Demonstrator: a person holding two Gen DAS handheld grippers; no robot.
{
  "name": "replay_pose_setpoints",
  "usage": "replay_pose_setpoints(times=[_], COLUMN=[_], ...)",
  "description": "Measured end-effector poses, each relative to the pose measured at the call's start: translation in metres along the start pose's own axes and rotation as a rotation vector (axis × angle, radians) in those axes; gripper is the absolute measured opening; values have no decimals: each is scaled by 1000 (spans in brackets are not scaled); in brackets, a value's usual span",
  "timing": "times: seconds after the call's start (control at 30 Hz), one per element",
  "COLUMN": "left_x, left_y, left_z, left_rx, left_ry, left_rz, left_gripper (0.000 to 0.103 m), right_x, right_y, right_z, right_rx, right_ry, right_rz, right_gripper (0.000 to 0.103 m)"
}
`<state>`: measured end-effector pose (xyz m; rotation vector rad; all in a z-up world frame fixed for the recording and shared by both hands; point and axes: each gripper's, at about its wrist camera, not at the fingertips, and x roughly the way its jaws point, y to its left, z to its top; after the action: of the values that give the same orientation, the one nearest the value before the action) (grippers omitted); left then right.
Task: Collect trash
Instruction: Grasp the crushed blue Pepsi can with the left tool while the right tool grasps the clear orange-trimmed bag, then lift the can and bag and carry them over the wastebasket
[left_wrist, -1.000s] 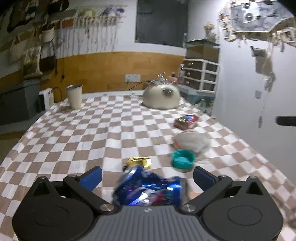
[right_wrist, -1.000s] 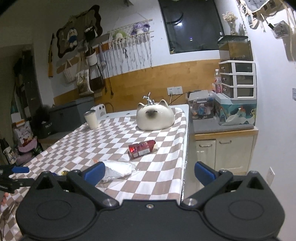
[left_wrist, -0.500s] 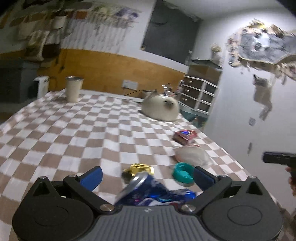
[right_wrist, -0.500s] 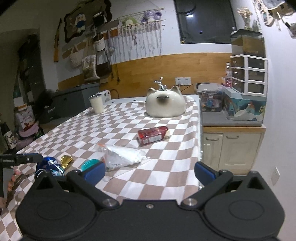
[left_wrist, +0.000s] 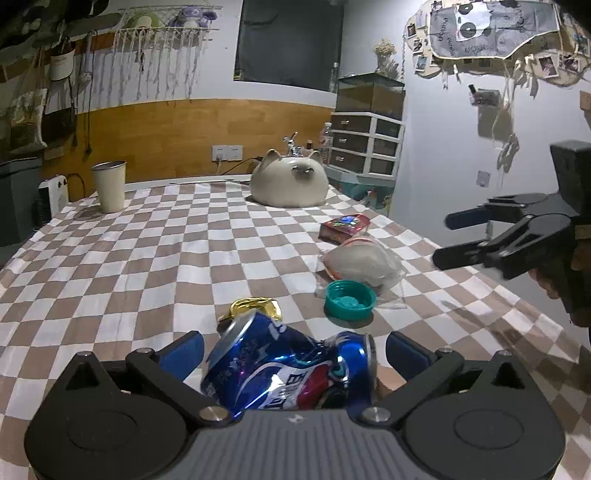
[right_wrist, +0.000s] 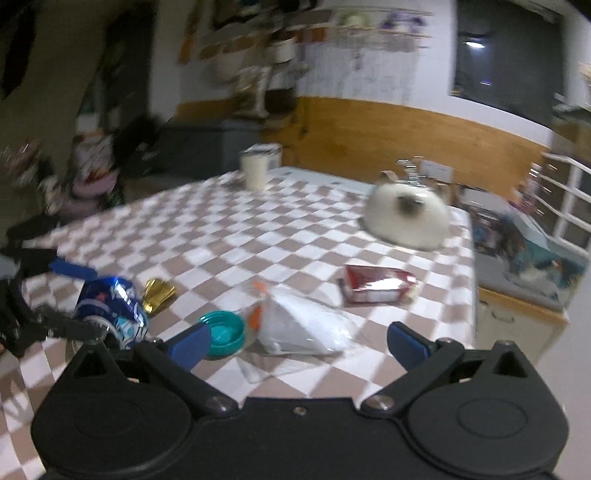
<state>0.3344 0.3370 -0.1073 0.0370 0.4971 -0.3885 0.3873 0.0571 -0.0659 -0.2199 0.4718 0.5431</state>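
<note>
A crushed blue can (left_wrist: 291, 365) lies on the checkered tablecloth (left_wrist: 147, 258) between the fingers of my left gripper (left_wrist: 295, 350), which is open with gaps on both sides. Just past it are a gold foil wrapper (left_wrist: 255, 308), a teal lid (left_wrist: 349, 304), a clear plastic bag (left_wrist: 360, 262) and a red packet (left_wrist: 343, 227). My right gripper (right_wrist: 295, 339) is open and empty, with the plastic bag (right_wrist: 303, 325) just ahead of it and the teal lid (right_wrist: 223, 330) by its left finger. The right wrist view is blurred; the can (right_wrist: 107, 306) shows at its left.
A cat-shaped ceramic pot (left_wrist: 290, 182) and a cream cup (left_wrist: 109, 186) stand at the far end of the table. The right gripper (left_wrist: 458, 238) hangs over the table's right edge. A drawer unit (left_wrist: 364, 147) and a wall lie beyond that edge.
My right gripper has swung left and in towards the table, closing on the plastic bag and lid. My left gripper stays open around the can, its view tilting slightly.
</note>
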Motion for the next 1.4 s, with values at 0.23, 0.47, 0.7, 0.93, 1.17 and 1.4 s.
replay_pose_setpoints(times=[0.23, 0.47, 0.7, 0.93, 1.17, 1.4], left_x=[7, 13, 6, -1, -9, -20], left_y=[-7, -13, -11, -14, -23, -31], left_z=[1, 2, 3, 6, 1, -7], left_rx=[58, 70, -20, -76, -69, -86], left_ry=[17, 21, -19, -51, -48, -55], left_rz=[57, 81, 87, 145, 185, 218], left_gripper=[103, 96, 89, 82, 82, 83], right_x=[41, 64, 71, 48, 13, -21], right_y=[26, 36, 34, 24, 14, 13], right_z=[13, 18, 13, 12, 13, 4], right_rx=[-164, -208, -190, -164, -102, -45], right_ry=[77, 100, 135, 77, 10, -29], right_rz=[-95, -147, -133, -187, -198, -158], right_gripper=[82, 64, 25, 10, 2, 2])
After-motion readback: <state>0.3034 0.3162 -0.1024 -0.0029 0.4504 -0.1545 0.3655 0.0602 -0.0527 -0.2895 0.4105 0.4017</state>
